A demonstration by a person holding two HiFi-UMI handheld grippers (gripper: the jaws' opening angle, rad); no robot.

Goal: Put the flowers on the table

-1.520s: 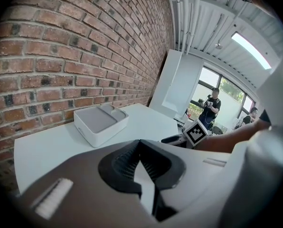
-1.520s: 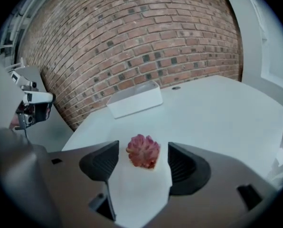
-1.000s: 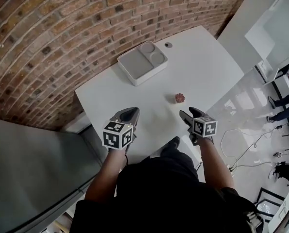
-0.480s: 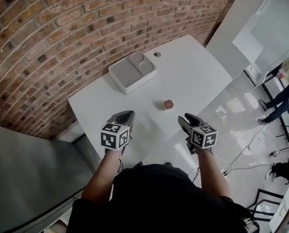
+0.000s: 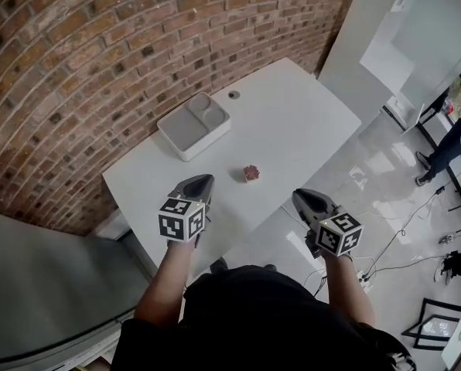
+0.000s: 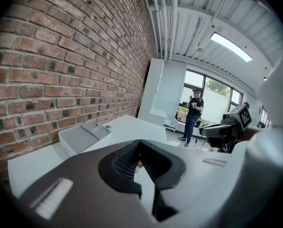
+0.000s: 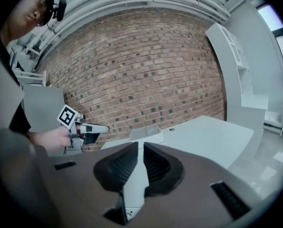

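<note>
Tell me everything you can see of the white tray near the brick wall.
The tray is a pale rounded rectangle, plastic by its look, with raised walls, one large compartment and two smaller ones, all empty. It lies flat on the white table, skewed to its edges, close by the brick wall; nothing else touches it.

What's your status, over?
Left gripper shut, empty. Right gripper fingers closing, empty. Small reddish-pink flower sits on white table, untouched. White compartment tray beyond it, apart.
</note>
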